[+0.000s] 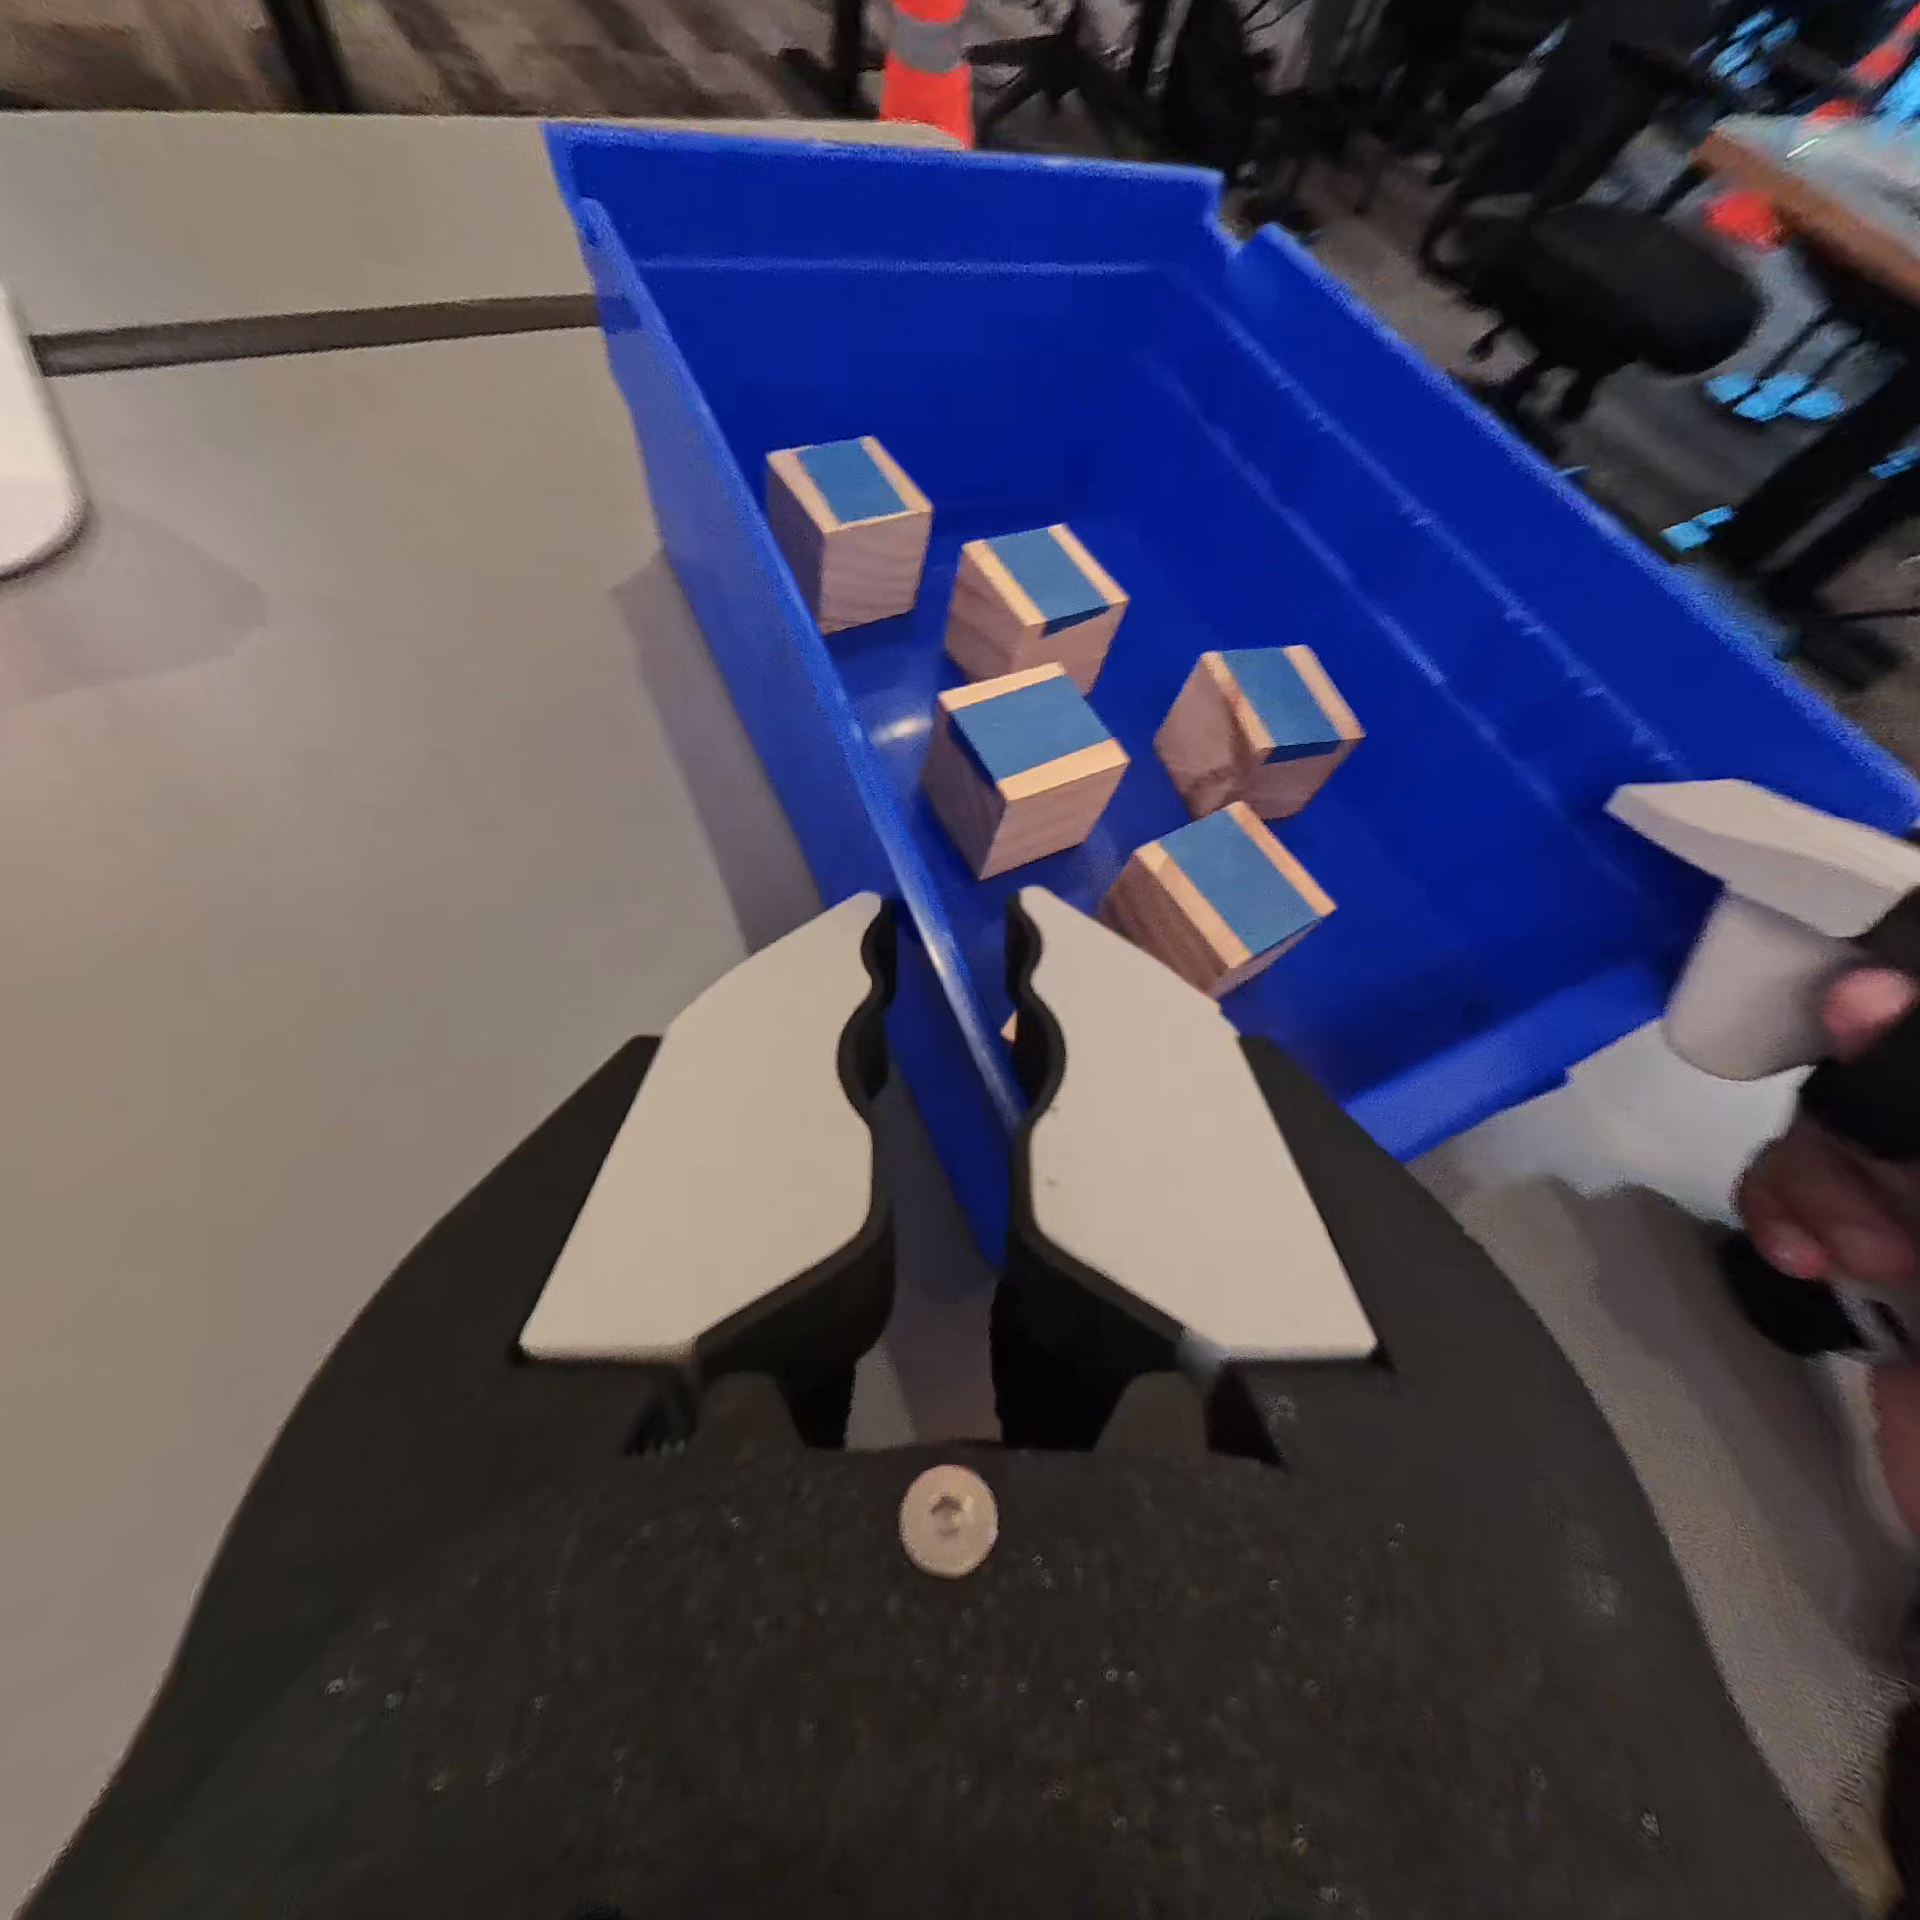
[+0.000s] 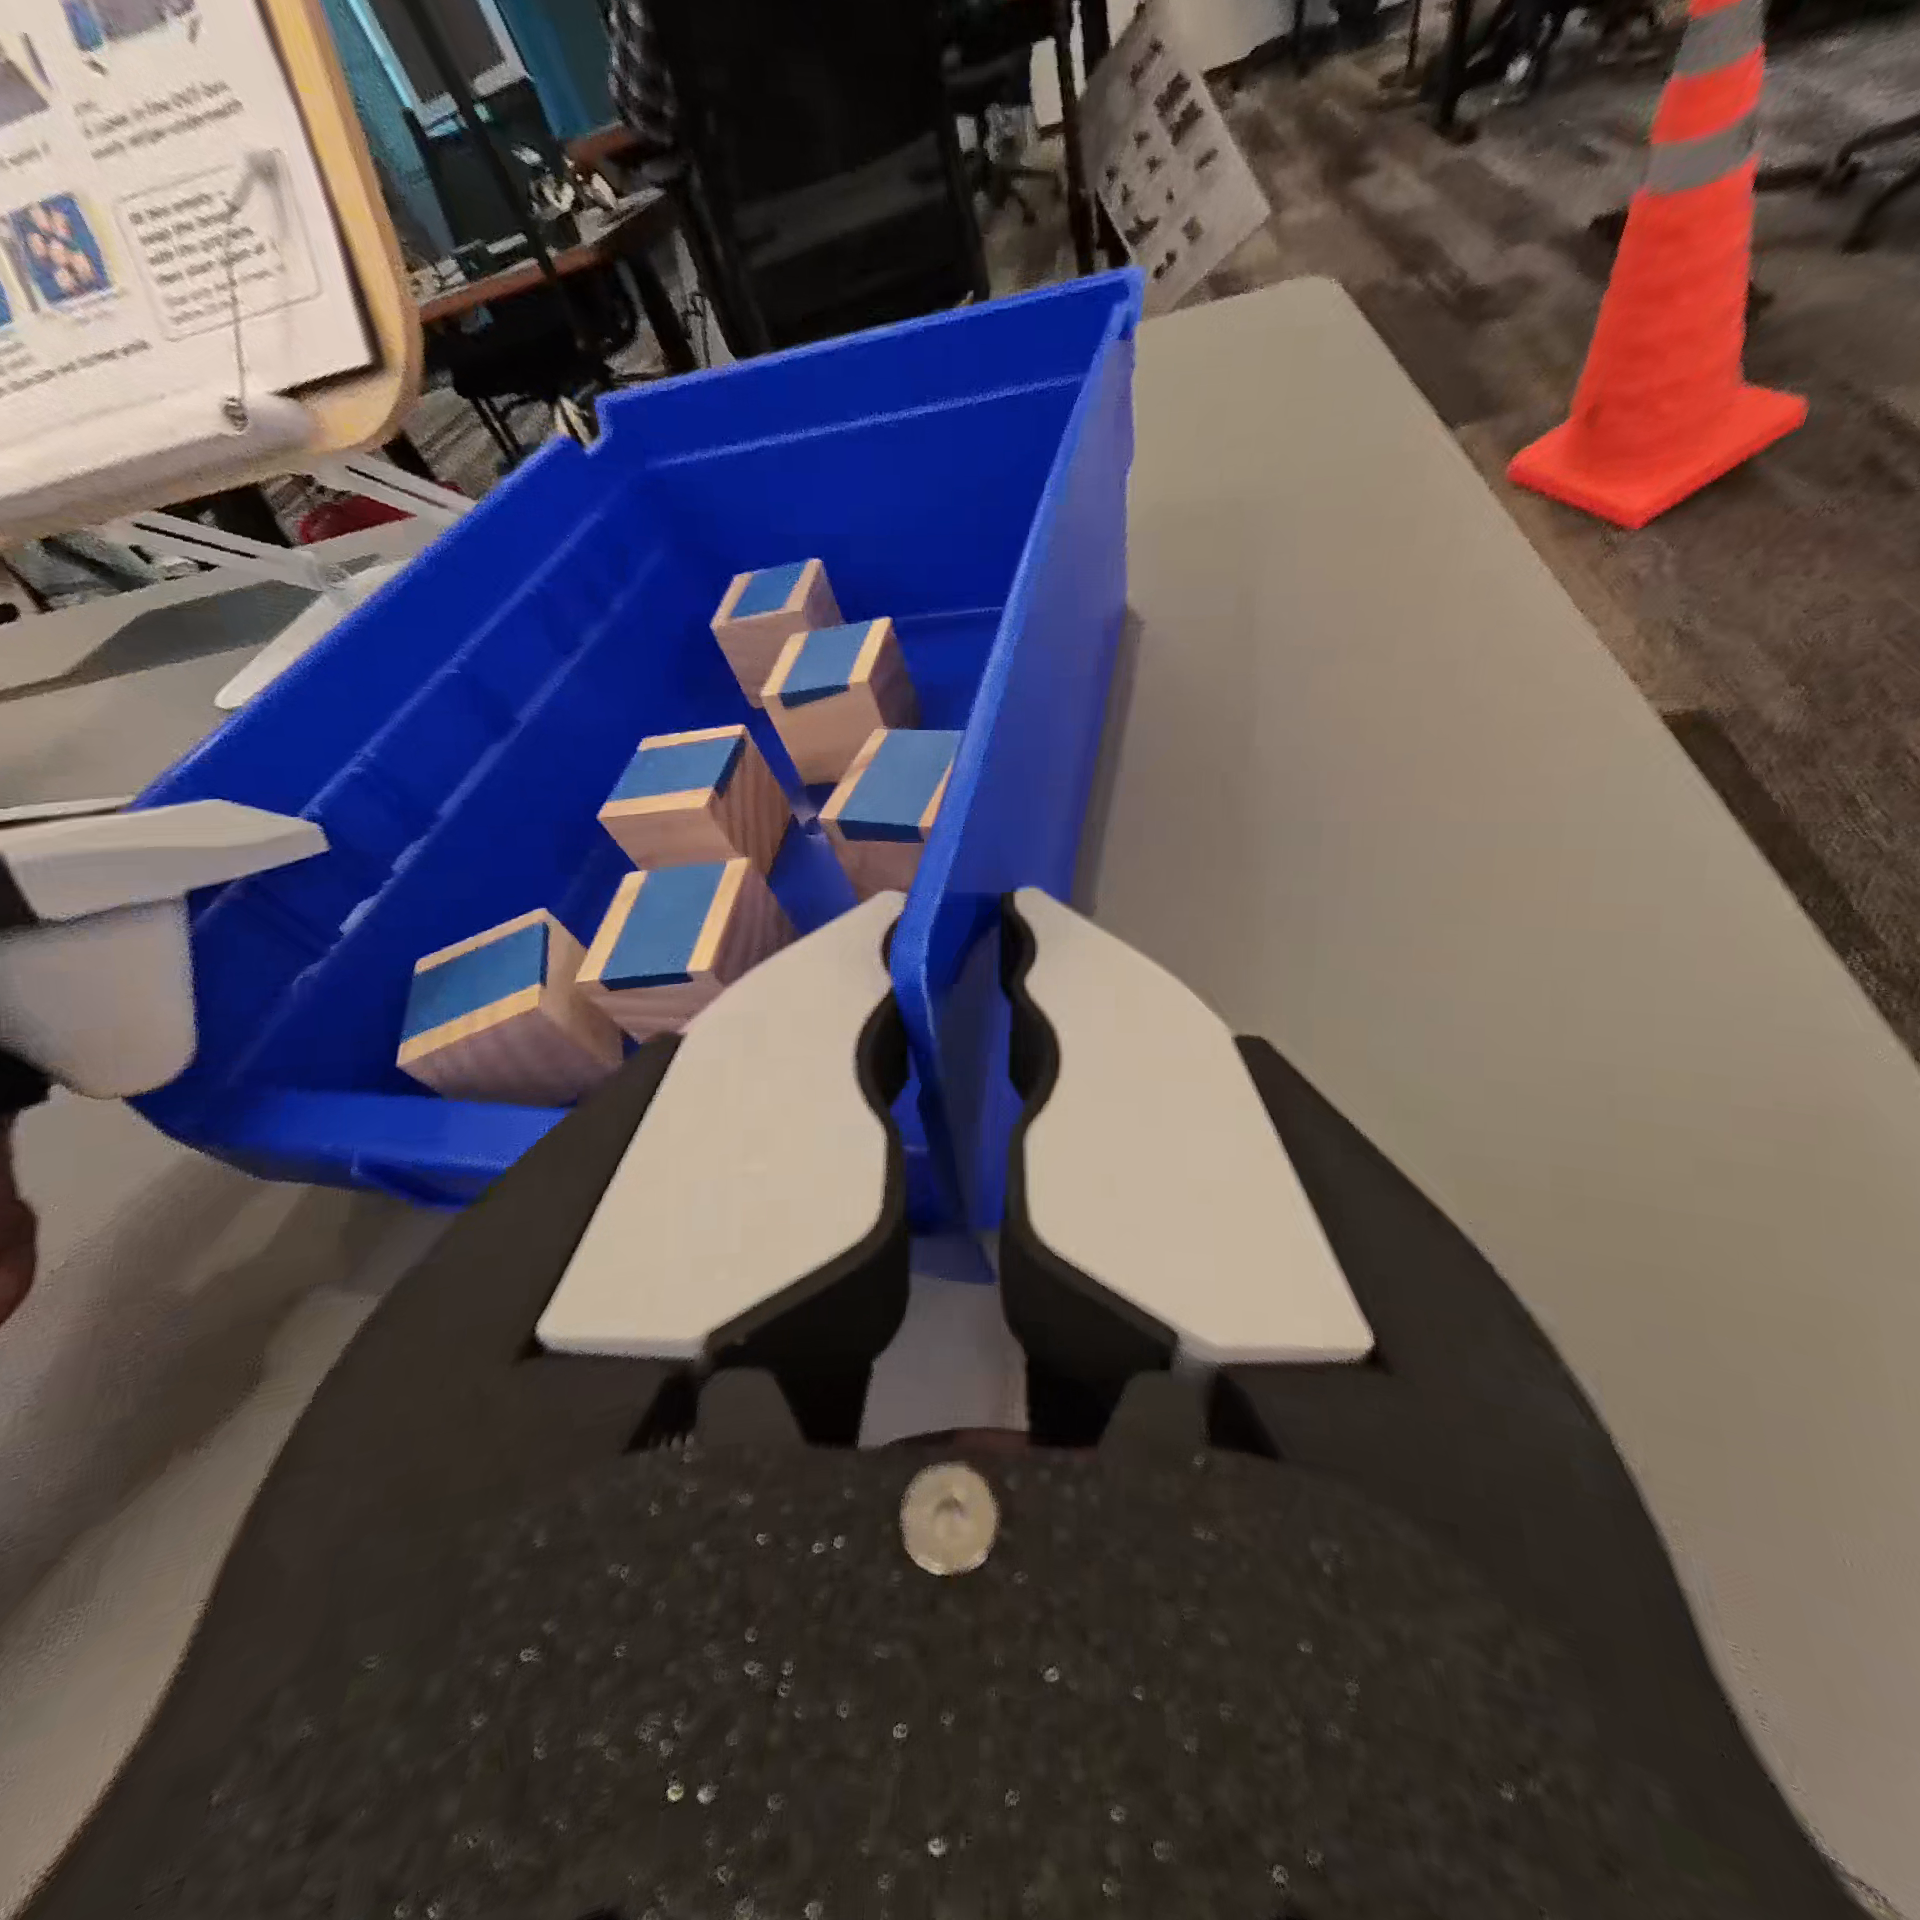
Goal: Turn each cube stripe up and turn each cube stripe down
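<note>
A blue bin [image 1: 1455,582] holds several wooden cubes, each with a blue stripe on its top face, such as one far cube [image 1: 852,488] and one near cube [image 1: 1226,883]. My left gripper [image 1: 951,904] is shut on the bin's left wall, one finger on each side. My right gripper [image 2: 956,904] is shut on the bin's right wall [image 2: 1039,623] the same way. The cubes [image 2: 675,774] sit close to that wall in the right wrist view. Each gripper shows in the other's view: the right one [image 1: 1766,862], the left one [image 2: 156,852].
The bin sits on a grey table [image 1: 312,727], which also shows in the right wrist view [image 2: 1403,831]. An orange cone [image 2: 1673,312] stands on the floor beyond. A poster board [image 2: 156,208] is at back left. A white object [image 1: 21,468] lies at the table's left. Chairs [image 1: 1621,291] stand behind.
</note>
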Demonstrator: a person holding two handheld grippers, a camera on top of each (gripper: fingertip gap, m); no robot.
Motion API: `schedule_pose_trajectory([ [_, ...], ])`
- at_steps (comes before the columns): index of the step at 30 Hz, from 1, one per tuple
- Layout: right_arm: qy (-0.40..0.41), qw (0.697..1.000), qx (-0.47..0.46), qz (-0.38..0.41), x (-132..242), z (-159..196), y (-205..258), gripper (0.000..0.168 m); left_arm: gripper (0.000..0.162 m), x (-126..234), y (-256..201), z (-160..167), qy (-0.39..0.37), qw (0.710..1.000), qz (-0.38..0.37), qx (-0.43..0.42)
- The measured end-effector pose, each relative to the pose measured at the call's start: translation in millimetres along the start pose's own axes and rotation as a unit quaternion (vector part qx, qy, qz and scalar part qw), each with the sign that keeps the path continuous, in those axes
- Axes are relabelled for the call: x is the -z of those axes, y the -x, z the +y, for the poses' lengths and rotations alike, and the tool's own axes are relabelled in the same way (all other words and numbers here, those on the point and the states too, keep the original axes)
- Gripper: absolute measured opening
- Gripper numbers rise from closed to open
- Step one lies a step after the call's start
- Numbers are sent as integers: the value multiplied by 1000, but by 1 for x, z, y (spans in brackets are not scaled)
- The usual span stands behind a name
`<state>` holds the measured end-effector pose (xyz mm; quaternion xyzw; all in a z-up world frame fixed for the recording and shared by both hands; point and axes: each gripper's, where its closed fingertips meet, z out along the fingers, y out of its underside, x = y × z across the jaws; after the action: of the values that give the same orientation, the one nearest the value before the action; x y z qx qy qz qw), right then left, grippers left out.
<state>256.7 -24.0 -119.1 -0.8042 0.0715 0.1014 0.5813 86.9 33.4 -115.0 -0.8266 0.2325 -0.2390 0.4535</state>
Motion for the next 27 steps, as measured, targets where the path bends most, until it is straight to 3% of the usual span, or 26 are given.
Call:
schedule_pose_trajectory([
  [4, 38, 999, -28, 23, -7, 10, 23, 9, 4, 16, 28, 0, -4, 987, -136, -91],
  [8, 35, 997, 15, 68, 10, 9, 60, 3, 4, 52, 48, 0, -16, 986, -135, -94],
  [13, -17, 999, 41, 23, 20, 11, 159, 4, 3, 141, 107, -5, -71, 976, -174, -113],
  [19, 26, 994, 73, -76, -19, 41, 292, 4, 3, 236, 213, 23, -73, 957, -274, -58],
  [23, 51, 989, 87, -105, -45, 64, 338, 4, 3, 259, 257, 46, -68, 950, -303, -22],
  [27, 69, 987, 81, -120, -53, 79, 346, 5, 4, 252, 273, 63, -47, 955, -293, 19],
])
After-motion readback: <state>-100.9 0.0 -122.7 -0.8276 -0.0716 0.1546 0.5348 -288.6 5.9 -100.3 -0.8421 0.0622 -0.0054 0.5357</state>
